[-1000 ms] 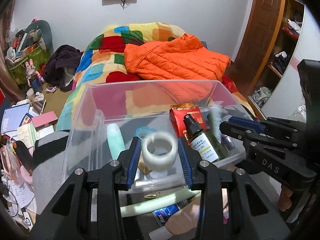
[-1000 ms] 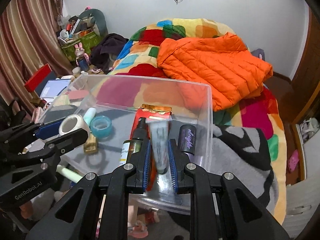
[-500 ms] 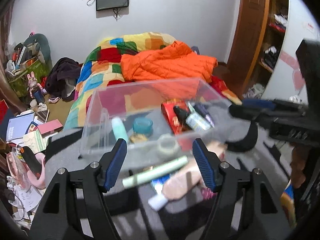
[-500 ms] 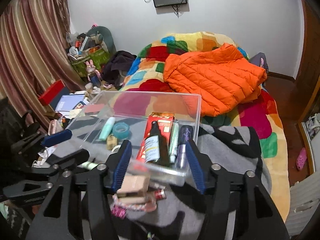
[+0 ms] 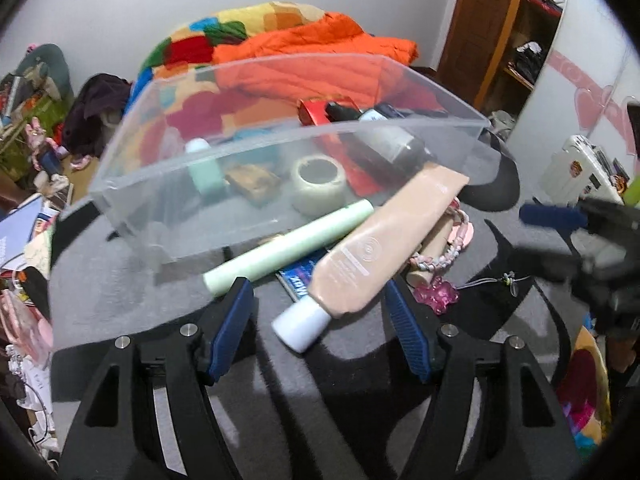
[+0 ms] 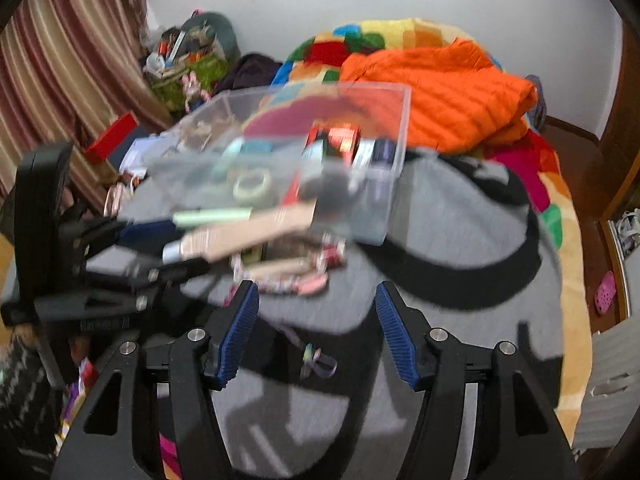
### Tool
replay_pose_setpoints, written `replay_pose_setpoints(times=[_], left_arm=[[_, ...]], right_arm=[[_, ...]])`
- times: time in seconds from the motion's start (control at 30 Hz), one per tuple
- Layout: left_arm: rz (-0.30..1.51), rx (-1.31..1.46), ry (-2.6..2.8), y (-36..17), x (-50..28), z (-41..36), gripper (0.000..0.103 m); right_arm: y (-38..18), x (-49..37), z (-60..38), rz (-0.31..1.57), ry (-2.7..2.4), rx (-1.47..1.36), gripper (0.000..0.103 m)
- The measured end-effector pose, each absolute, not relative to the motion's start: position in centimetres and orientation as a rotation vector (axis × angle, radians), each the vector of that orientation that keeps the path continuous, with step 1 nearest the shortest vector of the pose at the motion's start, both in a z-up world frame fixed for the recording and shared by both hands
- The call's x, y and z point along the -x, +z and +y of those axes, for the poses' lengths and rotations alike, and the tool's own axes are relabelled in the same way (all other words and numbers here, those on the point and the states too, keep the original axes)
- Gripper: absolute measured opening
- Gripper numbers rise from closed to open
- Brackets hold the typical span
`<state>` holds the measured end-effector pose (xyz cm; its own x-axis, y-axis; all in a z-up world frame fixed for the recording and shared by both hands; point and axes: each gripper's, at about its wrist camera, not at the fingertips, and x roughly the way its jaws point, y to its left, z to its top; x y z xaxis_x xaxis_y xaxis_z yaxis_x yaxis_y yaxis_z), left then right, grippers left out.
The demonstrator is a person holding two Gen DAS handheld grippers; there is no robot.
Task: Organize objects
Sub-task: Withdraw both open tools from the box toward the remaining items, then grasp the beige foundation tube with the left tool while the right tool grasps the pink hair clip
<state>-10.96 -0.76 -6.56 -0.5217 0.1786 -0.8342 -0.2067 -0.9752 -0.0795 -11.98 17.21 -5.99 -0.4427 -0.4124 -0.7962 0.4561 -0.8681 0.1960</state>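
Both grippers were seen with their jaws spread wide and holding nothing. The step in hand was judged to be the reach for another loose item, the clear bin [image 5: 280, 148] already holding several things: a roll of tape [image 5: 318, 184], a mint bottle [image 5: 204, 170], a small brown block [image 5: 252, 178], a red box [image 5: 320, 110] and a dark bottle [image 5: 394, 148].

Outside the bin, on the grey blanket [image 5: 132, 284] against the bin's near wall, a beige tube [image 5: 384, 244] with a white cap was seen lying across a pale green tube [image 5: 288, 248] and a blue packet [image 5: 298, 276]; a pink beaded string [image 5: 444, 256] and a pink trinket [image 5: 434, 294] lay just beside them.

The left gripper [image 5: 320, 332] was lined up on the capped end of the beige tube, which lay between the open jaws but was not gripped. The next move was judged to call for a short advance and a closing across the tube's width, care being needed because it rested on the other items.

The contents of the bin and the pile were shown sharply only in the left wrist view. In the blurred right wrist view, the right gripper [image 6: 316, 332] was shown over bare blanket, with a small ringed cord [image 6: 316, 356] between its jaws, the left gripper [image 6: 160, 248] at the tube's cap, and the bed's orange jacket [image 6: 440, 96] beyond the bin's far wall.
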Motion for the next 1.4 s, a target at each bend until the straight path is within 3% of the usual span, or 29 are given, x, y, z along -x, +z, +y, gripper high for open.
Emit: replay_pose_setpoints(times=[0.13, 0.2, 0.23, 0.37, 0.47, 0.53, 0.63, 1.33, 1.4], left_arm=[[0.065, 1.406, 2.557, -7.0, 11.2, -0.3, 0.068], [0.071, 1.393, 2.546, -6.9, 11.1, 0.0, 0.057], [0.073, 1.388, 2.542, -6.9, 11.0, 0.1, 0.056], [0.09, 1.337, 2.571, -6.3, 10.0, 0.7, 0.044], [0.074, 1.341, 2.579, -6.2, 8.9, 0.7, 0.02], [0.044, 1.341, 2.587, -6.3, 8.3, 0.4, 0.019], [0.035, 1.341, 2.623, -6.3, 6.8, -0.3, 0.019], [-0.116, 1.256, 2.776, -3.9, 1.8, -3.1, 0.017], [-0.119, 1.234, 2.784, -3.3, 1.6, -3.1, 0.011]], right_arm=[[-8.0, 11.2, 18.2, 0.042, -2.311, -1.304, 0.057], [-8.6, 10.9, 18.4, 0.027, -2.31, -1.317, 0.057], [-8.9, 10.8, 18.5, 0.027, -2.313, -1.315, 0.057], [-8.7, 10.2, 17.9, 0.082, -2.359, -1.276, 0.034], [-8.6, 10.1, 17.7, 0.122, -2.4, -1.253, 0.02], [-8.5, 10.0, 18.0, 0.102, -2.399, -1.248, 0.01], [-8.5, 9.5, 18.4, 0.078, -2.41, -1.239, 0.007], [-1.9, 9.4, 19.9, 0.034, -2.503, -1.061, 0.005], [-2.5, 9.6, 19.5, 0.022, -2.461, -1.118, 0.007]])
